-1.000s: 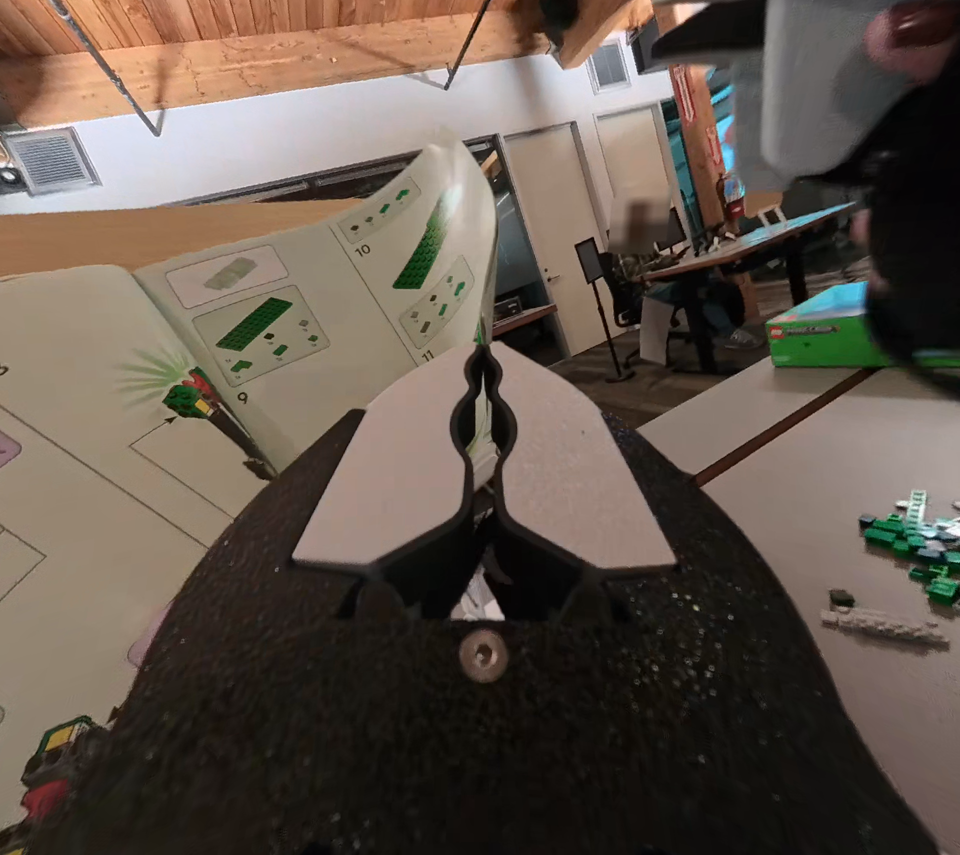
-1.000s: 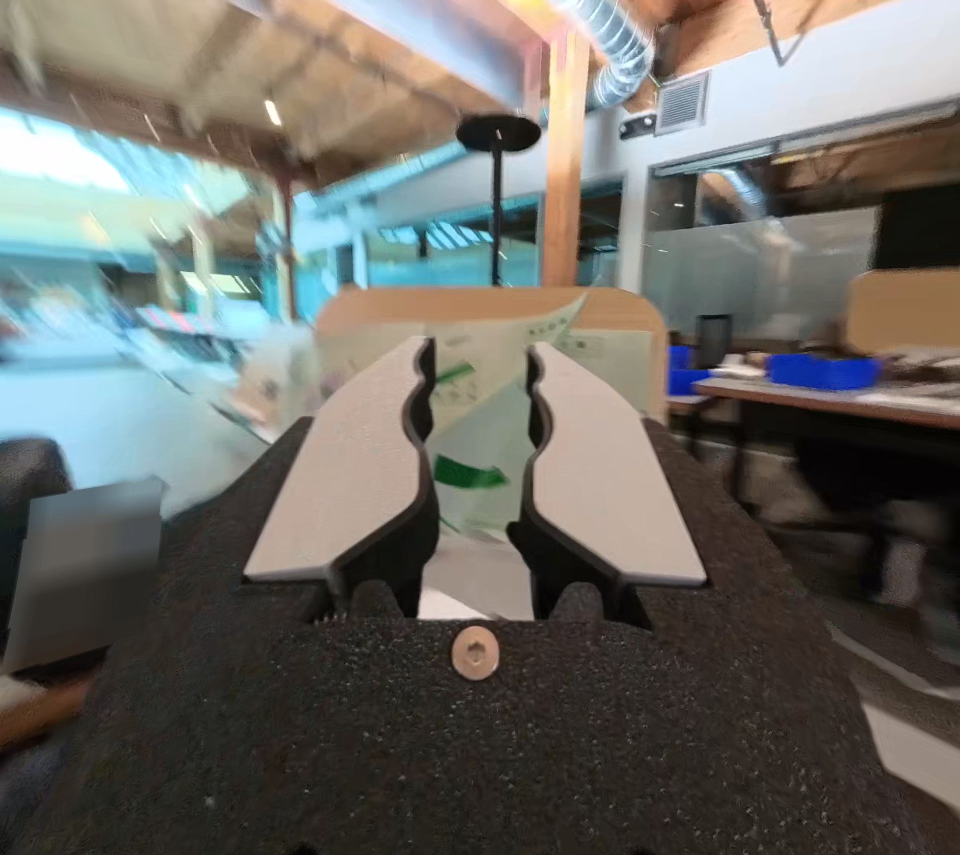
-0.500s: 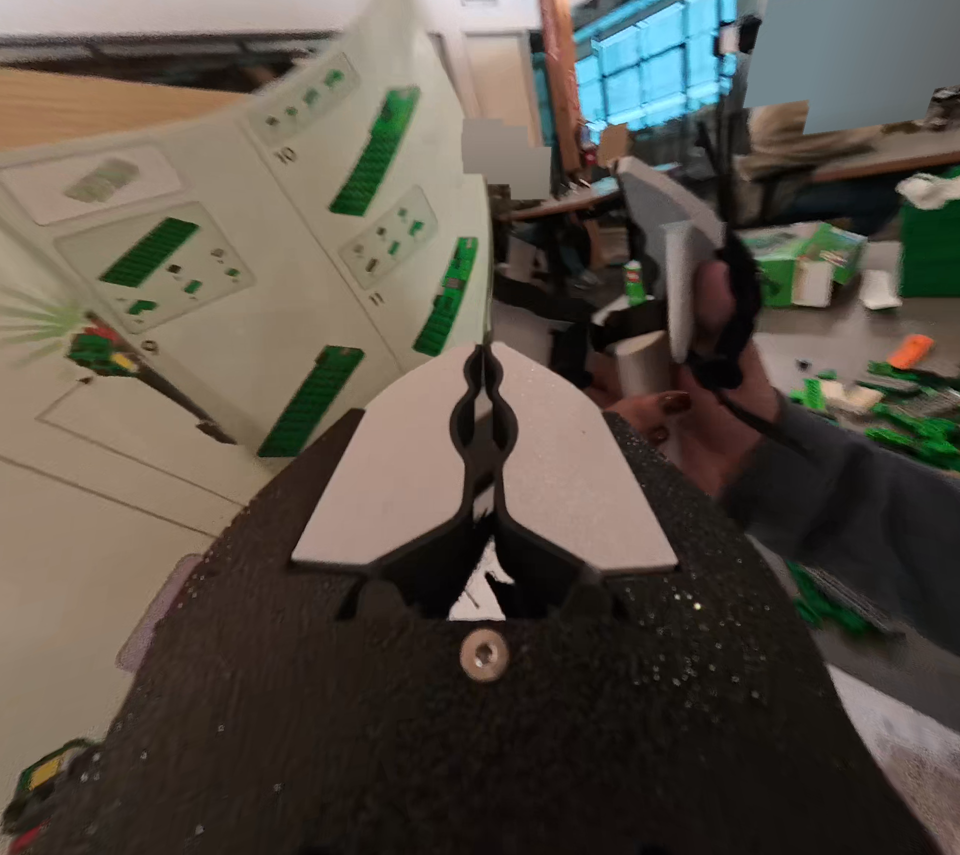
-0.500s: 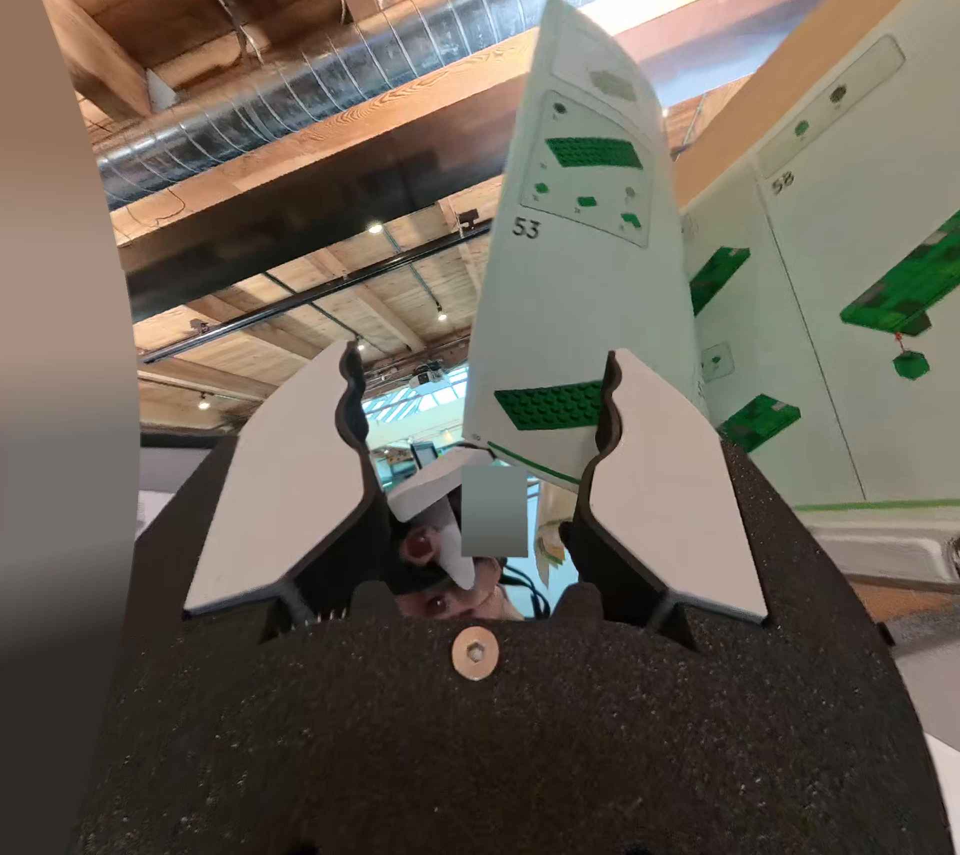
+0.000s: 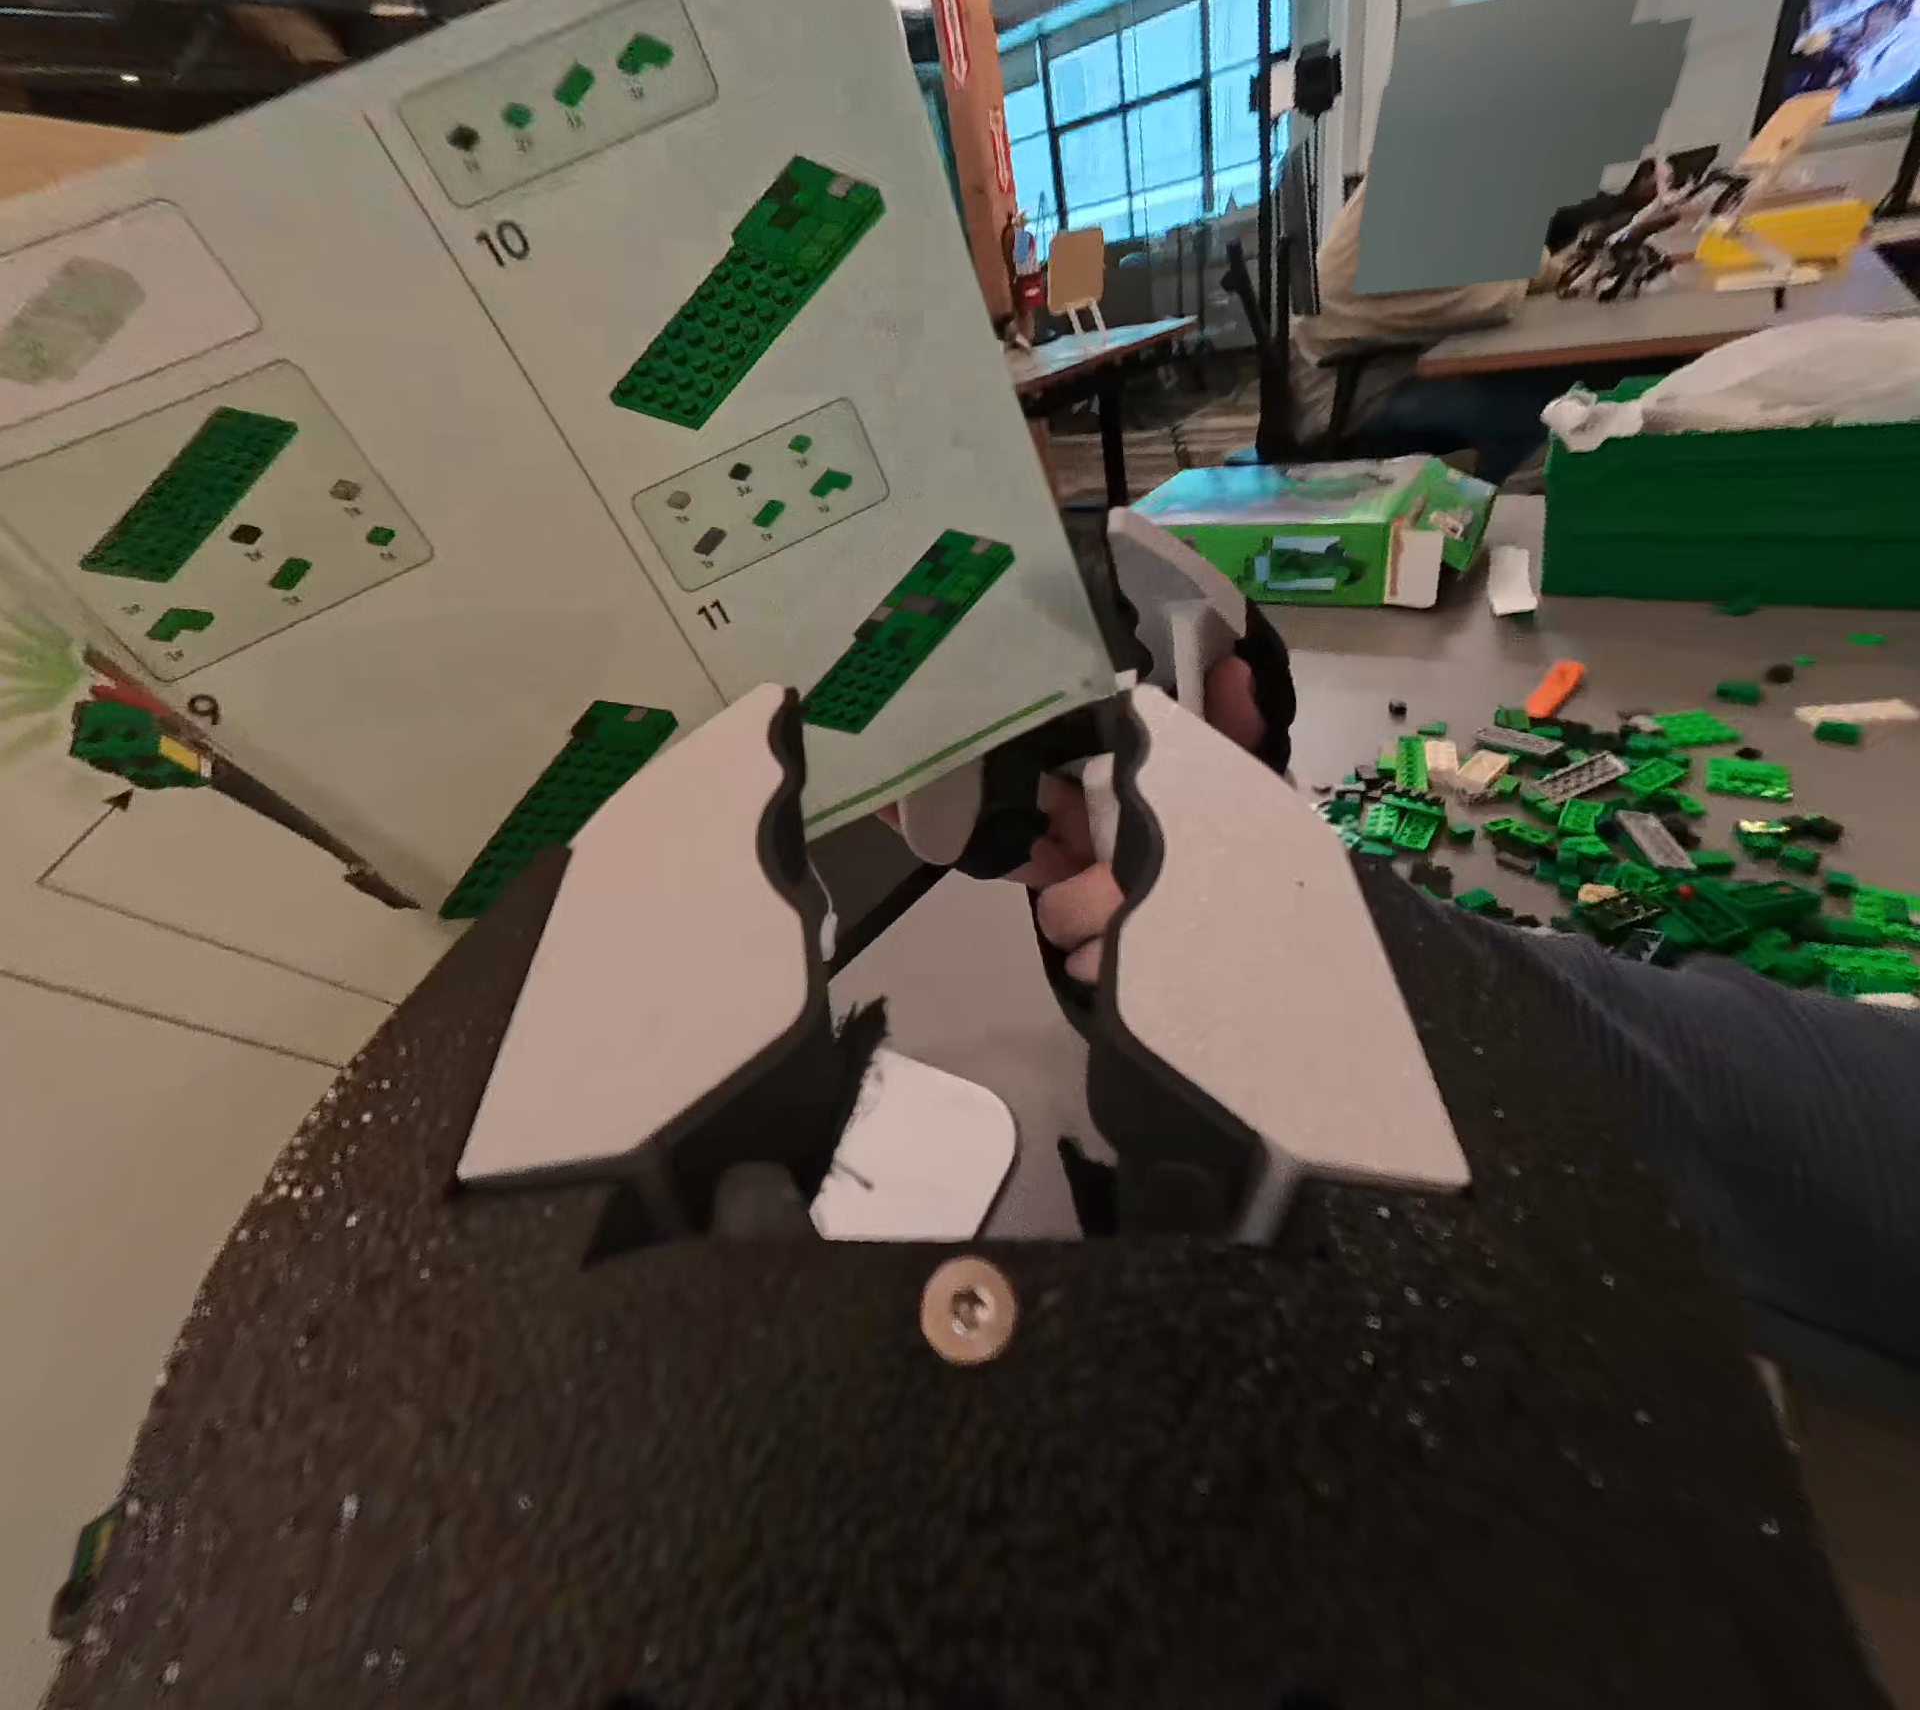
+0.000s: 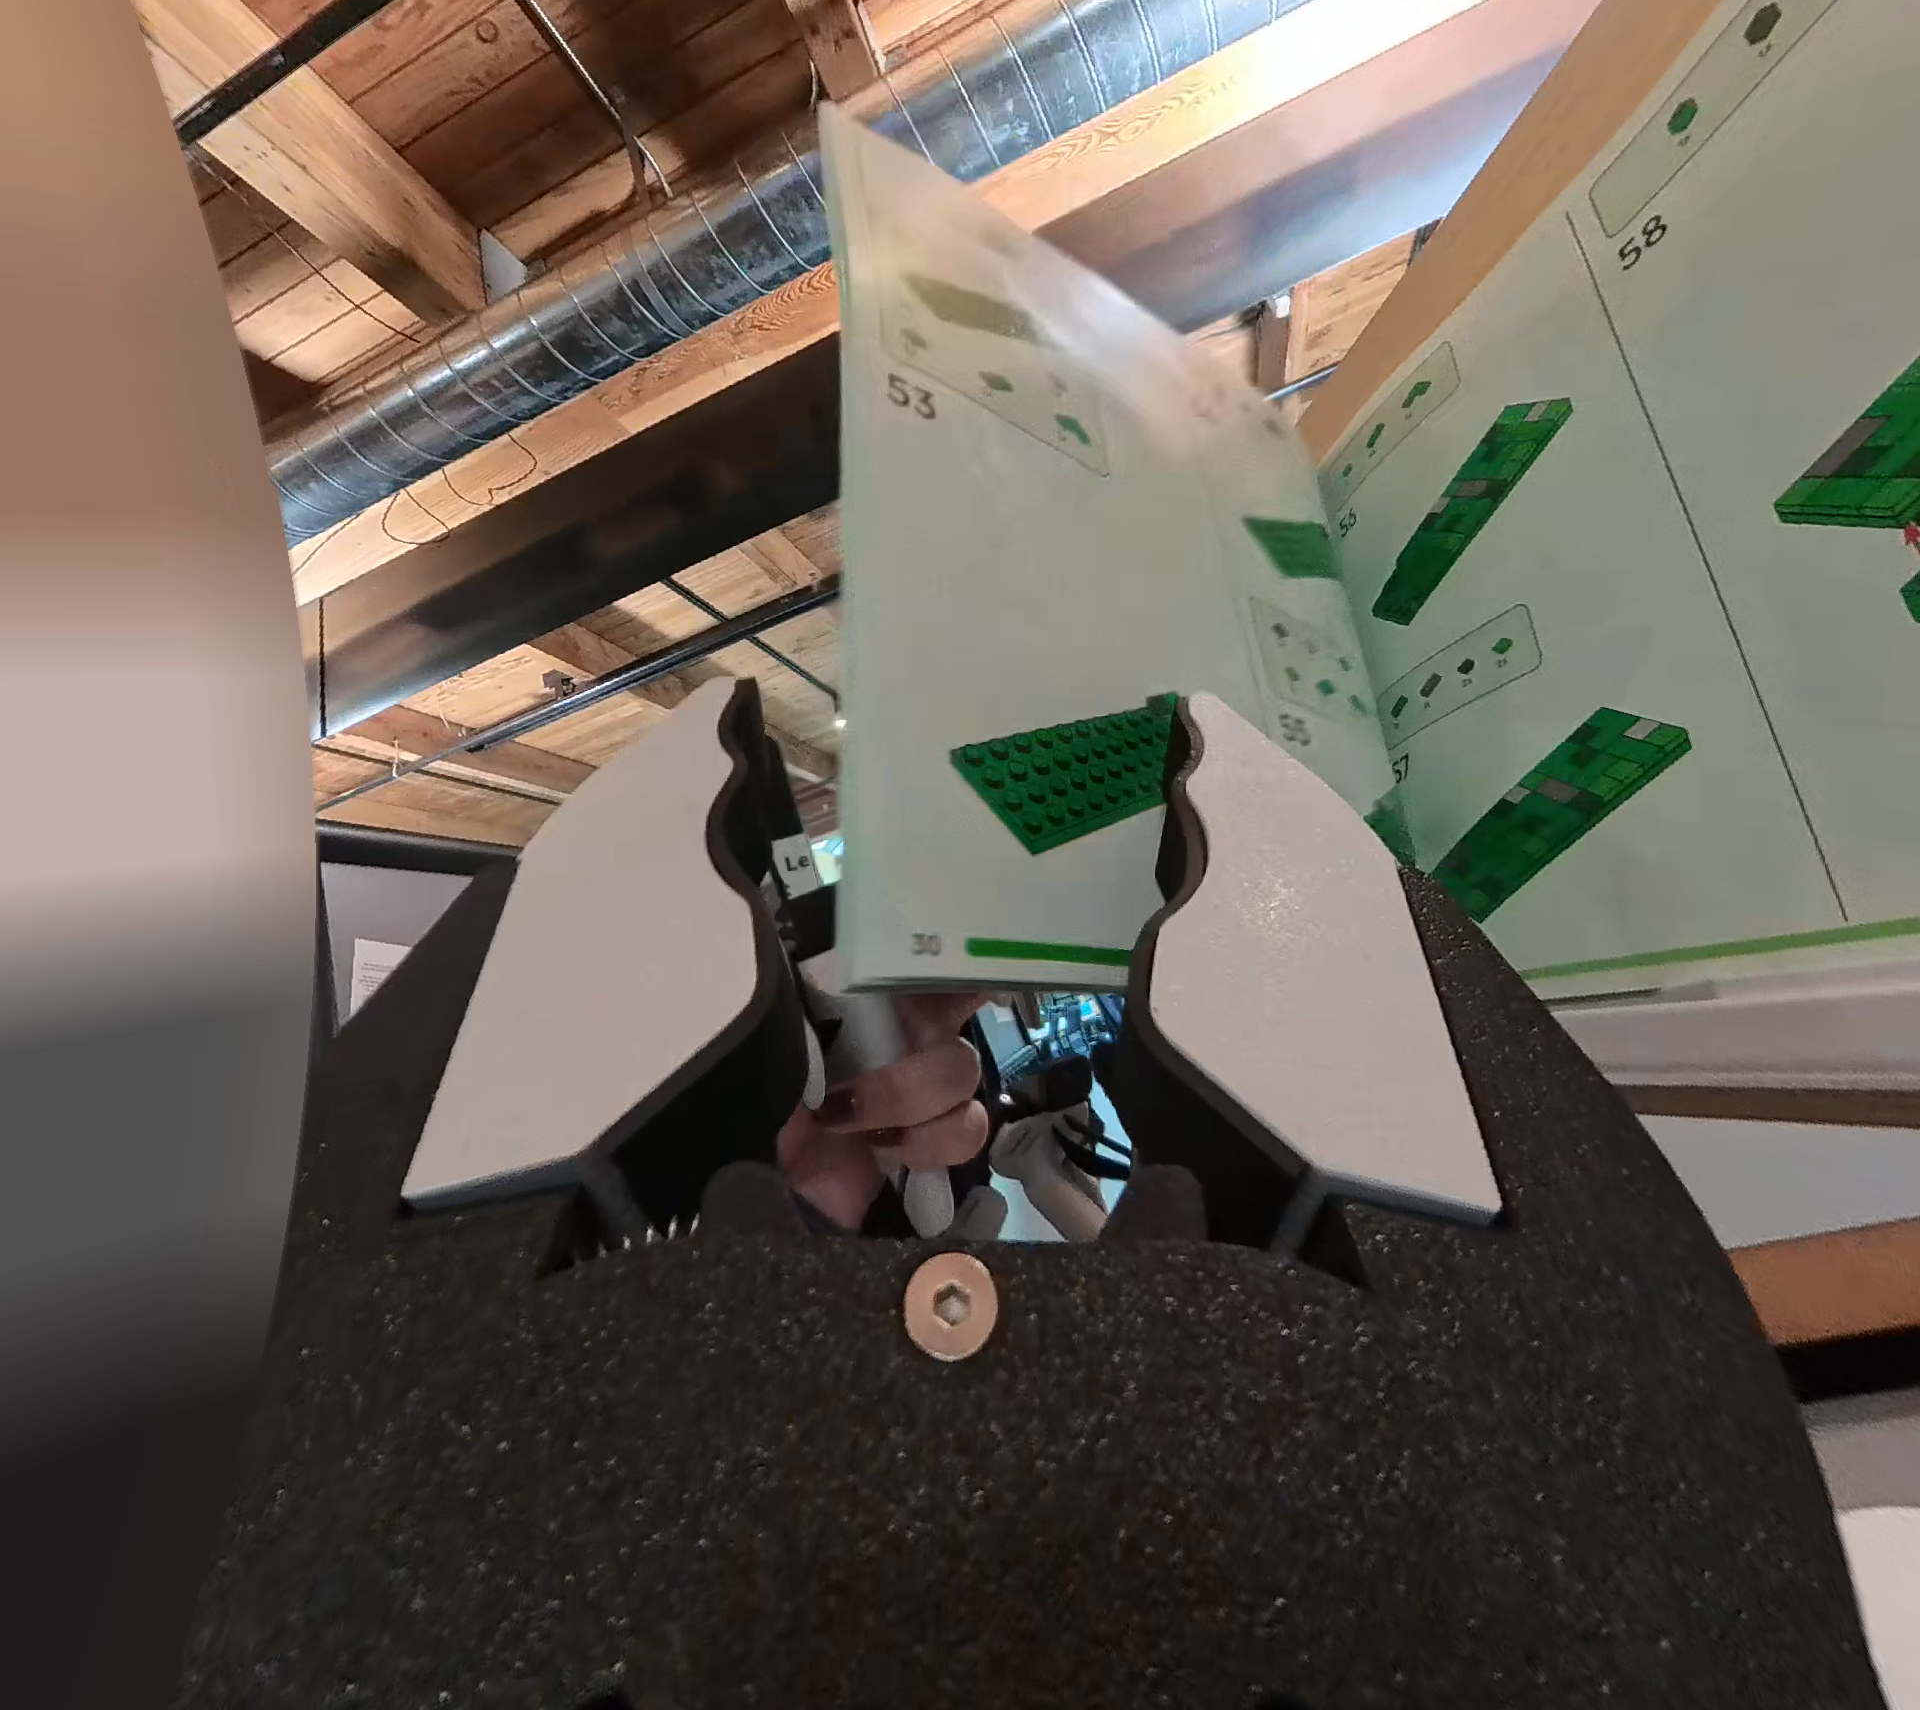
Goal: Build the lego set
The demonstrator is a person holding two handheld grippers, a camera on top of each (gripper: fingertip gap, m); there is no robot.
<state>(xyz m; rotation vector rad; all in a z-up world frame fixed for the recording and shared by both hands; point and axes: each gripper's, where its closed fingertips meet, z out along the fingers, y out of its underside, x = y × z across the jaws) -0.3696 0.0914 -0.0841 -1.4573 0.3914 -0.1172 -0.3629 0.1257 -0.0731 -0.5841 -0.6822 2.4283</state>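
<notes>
While the left wrist view looks along the left claw (image 5: 961, 813), its two fingers stand apart with nothing between them: the claw is released. A booklet (image 5: 499, 455) stands open to the left, its raised page showing drawings of green plates. The lower right corner of that page lies just above the left finger (image 5: 665, 954), and whether they touch cannot be told. Behind the gap sits the right claw (image 5: 1174, 611), gripped by a hand (image 5: 1081, 871) in a dark sleeve (image 5: 1621, 1120). To the right, loose bricks (image 5: 1621, 819), mostly green, are scattered on the grey bench (image 5: 1382, 684). An orange piece (image 5: 1555, 689) lies beyond the pile. Farther back, a green box (image 5: 1320, 543) lies on its side, near a green stack (image 5: 1725, 517) topped by a white bag (image 5: 1766, 372).

In the right wrist view, the right claw (image 6: 961, 813) is tilted up toward a wooden ceiling (image 6: 520, 29) with a metal duct (image 6: 675, 289). Its fingers are spread wide and grasp nothing; the claw is released. A raised sheaf of booklet pages (image 6: 1029, 580) stands edge-on, its lower edge between the fingers and close to the right finger (image 6: 1299, 964); contact cannot be confirmed. The remaining pages (image 6: 1662, 569) lie flat to the right. Below the sheaf, a hand (image 6: 904, 1110) holds a white part of the left claw.
</notes>
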